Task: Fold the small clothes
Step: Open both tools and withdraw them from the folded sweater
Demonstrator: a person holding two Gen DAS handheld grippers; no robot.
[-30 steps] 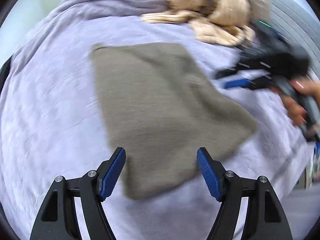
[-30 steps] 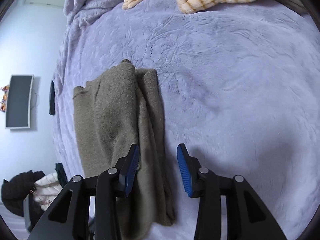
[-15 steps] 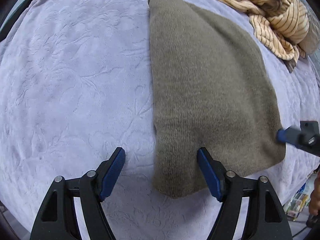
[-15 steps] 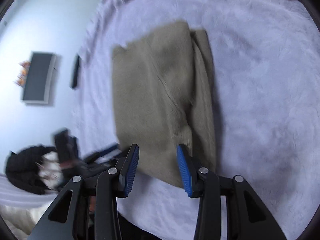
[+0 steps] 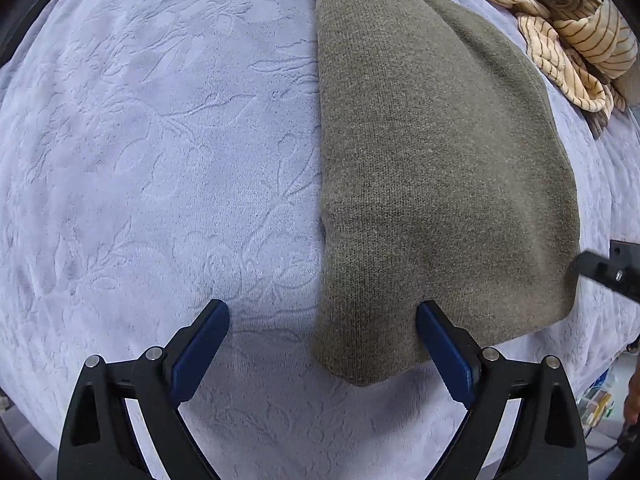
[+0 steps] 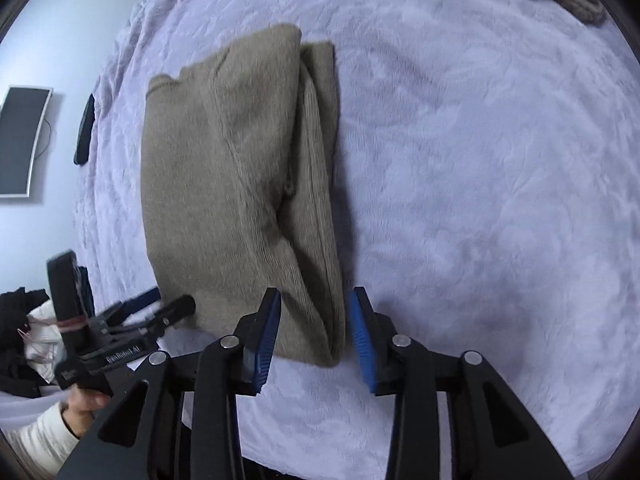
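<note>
The sweater (image 5: 432, 184) is laid folded on the blanket (image 5: 160, 160). The left gripper (image 5: 322, 344) is seen opening wide over its near corner. The right gripper (image 6: 314, 336), half open, straddles another corner, pads apart from it.

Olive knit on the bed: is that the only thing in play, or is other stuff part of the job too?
In play:
- olive knit garment, partly folded
- left gripper, jaws opening over its near corner
- right gripper, astride its near edge

Lying about:
- striped cream garment, bunched
- lilac blanket
- wall monitor
</note>
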